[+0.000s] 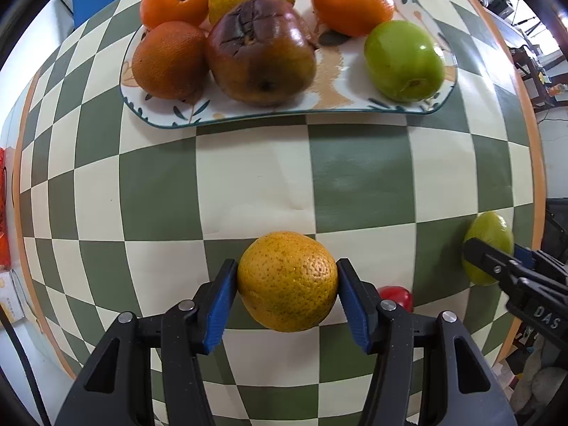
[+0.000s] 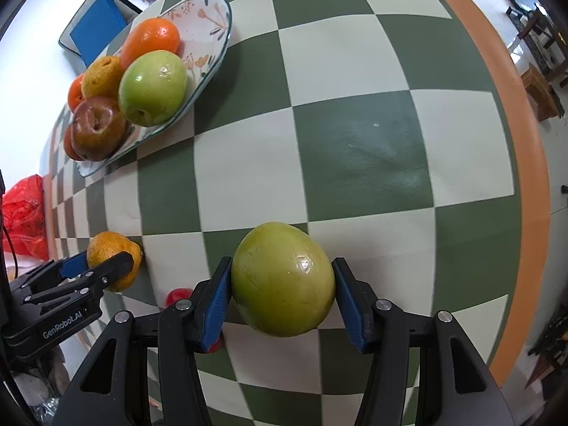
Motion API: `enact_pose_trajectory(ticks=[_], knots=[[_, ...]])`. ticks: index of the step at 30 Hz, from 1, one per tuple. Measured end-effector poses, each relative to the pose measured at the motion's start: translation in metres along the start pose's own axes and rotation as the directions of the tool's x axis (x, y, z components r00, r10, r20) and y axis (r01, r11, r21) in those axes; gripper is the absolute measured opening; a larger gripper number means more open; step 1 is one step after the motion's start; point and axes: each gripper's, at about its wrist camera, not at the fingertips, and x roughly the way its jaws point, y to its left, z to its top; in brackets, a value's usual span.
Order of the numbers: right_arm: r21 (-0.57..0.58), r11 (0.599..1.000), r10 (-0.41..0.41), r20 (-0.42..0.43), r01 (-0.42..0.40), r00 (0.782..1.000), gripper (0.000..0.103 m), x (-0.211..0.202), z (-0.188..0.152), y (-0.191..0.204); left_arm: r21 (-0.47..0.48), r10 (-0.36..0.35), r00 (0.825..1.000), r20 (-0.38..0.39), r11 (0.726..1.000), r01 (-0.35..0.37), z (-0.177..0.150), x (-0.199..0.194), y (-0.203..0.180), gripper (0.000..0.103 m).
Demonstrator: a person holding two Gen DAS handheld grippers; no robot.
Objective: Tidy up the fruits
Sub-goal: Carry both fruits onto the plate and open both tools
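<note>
My left gripper (image 1: 287, 280) is shut on a yellow-orange citrus fruit (image 1: 287, 280), its blue pads pressed against both sides. My right gripper (image 2: 282, 280) is shut on a green apple (image 2: 282, 278); in the left wrist view that green apple (image 1: 491, 238) shows at the right edge. The yellow-orange citrus (image 2: 106, 252) appears at lower left of the right wrist view, in the left gripper (image 2: 106, 264). Further off, a patterned plate (image 1: 284, 113) holds several fruits: oranges, a yellow citrus, a bruised brown apple (image 1: 261, 55) and a bright green apple (image 1: 404, 60).
A green-and-cream checkered tablecloth (image 1: 248, 184) with an orange border covers the table. A small red fruit (image 1: 397, 296) lies on the cloth between the two grippers. A red plastic bag (image 2: 25, 213) sits off the table's left side, and a blue chair (image 2: 96, 25) stands behind the plate.
</note>
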Motion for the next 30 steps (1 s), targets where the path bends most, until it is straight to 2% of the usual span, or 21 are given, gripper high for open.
enact_pose_trajectory(ticks=[3, 6, 9, 11, 14, 17, 23, 27, 30], knots=[[0.046, 0.996, 0.082, -0.006, -0.082, 0.997, 0.058, -0.012, -0.007, -0.001, 0.01, -0.04, 0.999, 0.024, 0.999, 0.04, 0.008, -0.022, 0.0, 0.053], [0.078, 0.984, 0.159, 0.016, -0.16, 0.987, 0.058, -0.025, 0.004, 0.005, 0.021, -0.104, 0.992, 0.067, 0.994, 0.103, 0.023, -0.055, 0.0, 0.053], [0.078, 0.978, 0.19, 0.062, -0.195, 0.98, 0.058, -0.042, 0.023, 0.016, 0.045, -0.149, 0.983, 0.105, 0.988, 0.145, 0.041, -0.087, -0.008, 0.053], [0.082, 0.973, 0.207, 0.097, -0.215, 0.974, 0.058, -0.053, 0.047, 0.027, 0.053, -0.166, 0.98, 0.114, 0.986, 0.161, 0.065, -0.097, -0.015, 0.053], [0.081, 0.972, 0.209, 0.142, -0.222, 0.968, 0.058, -0.065, 0.083, 0.038, 0.044, -0.18, 0.98, 0.089, 0.983, 0.177, 0.1, -0.093, -0.019, 0.053], [0.088, 0.968, 0.219, 0.151, -0.234, 0.964, 0.058, -0.072, 0.12, 0.039, 0.034, -0.161, 0.986, 0.048, 0.987, 0.16, 0.13, -0.074, -0.019, 0.053], [0.083, 0.968, 0.226, 0.115, -0.236, 0.967, 0.058, -0.068, 0.172, 0.05, 0.021, -0.128, 0.991, -0.042, 0.991, 0.129, 0.158, -0.046, -0.016, 0.054], [0.099, 0.963, 0.243, 0.074, -0.249, 0.967, 0.058, -0.058, 0.187, 0.047, -0.006, -0.143, 0.988, -0.054, 0.99, 0.142, 0.167, -0.039, -0.01, 0.054], [0.123, 0.962, 0.239, 0.038, -0.242, 0.97, 0.061, -0.053, 0.184, 0.038, -0.029, -0.162, 0.985, -0.059, 0.987, 0.161, 0.17, -0.038, -0.006, 0.054]])
